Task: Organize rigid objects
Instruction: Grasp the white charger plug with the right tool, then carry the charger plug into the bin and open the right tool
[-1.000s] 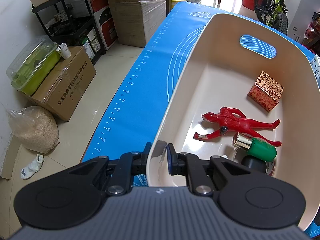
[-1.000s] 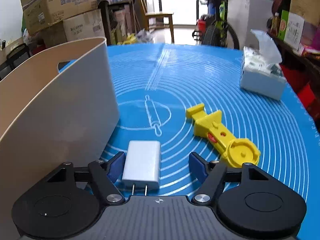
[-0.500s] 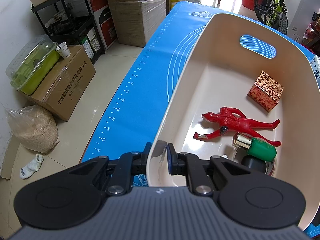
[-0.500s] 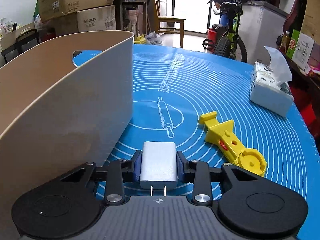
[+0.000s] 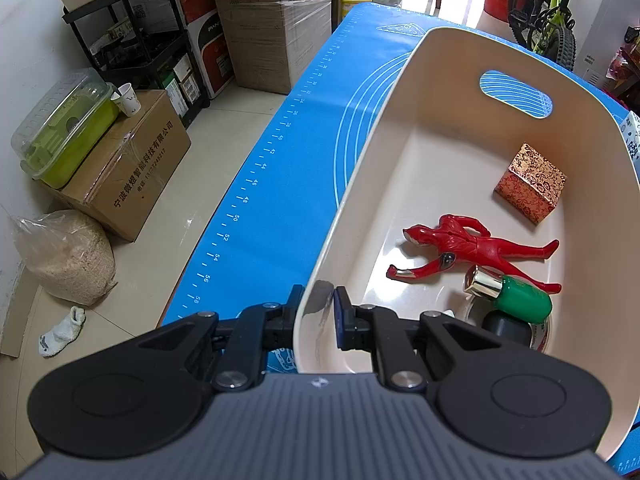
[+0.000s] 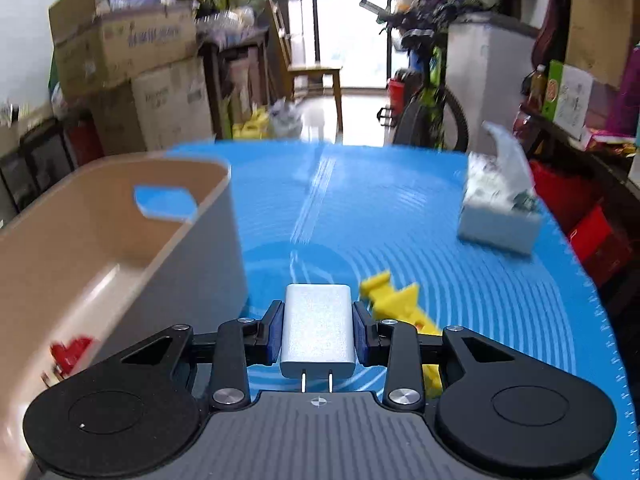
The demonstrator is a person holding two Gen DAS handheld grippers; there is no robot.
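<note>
Ruler numbers 36–58 along blue mat (image 5: 256, 208) edge

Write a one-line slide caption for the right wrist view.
Right gripper shut on a white plug-in charger, lifted beside the beige bin, yellow plastic toy left on the blue mat.

In the right wrist view the whole background is smeared by motion blur. The yellow toy (image 6: 404, 312) is partly hidden behind the right hand-held gripper (image 6: 318, 330). Only a blurred red patch (image 6: 70, 354) is seen inside the beige bin (image 6: 192, 240). In the left wrist view a dark round object (image 5: 506, 326) is mostly covered by the green bottle (image 5: 516, 296), and the bin's near right corner is cut off.
</note>
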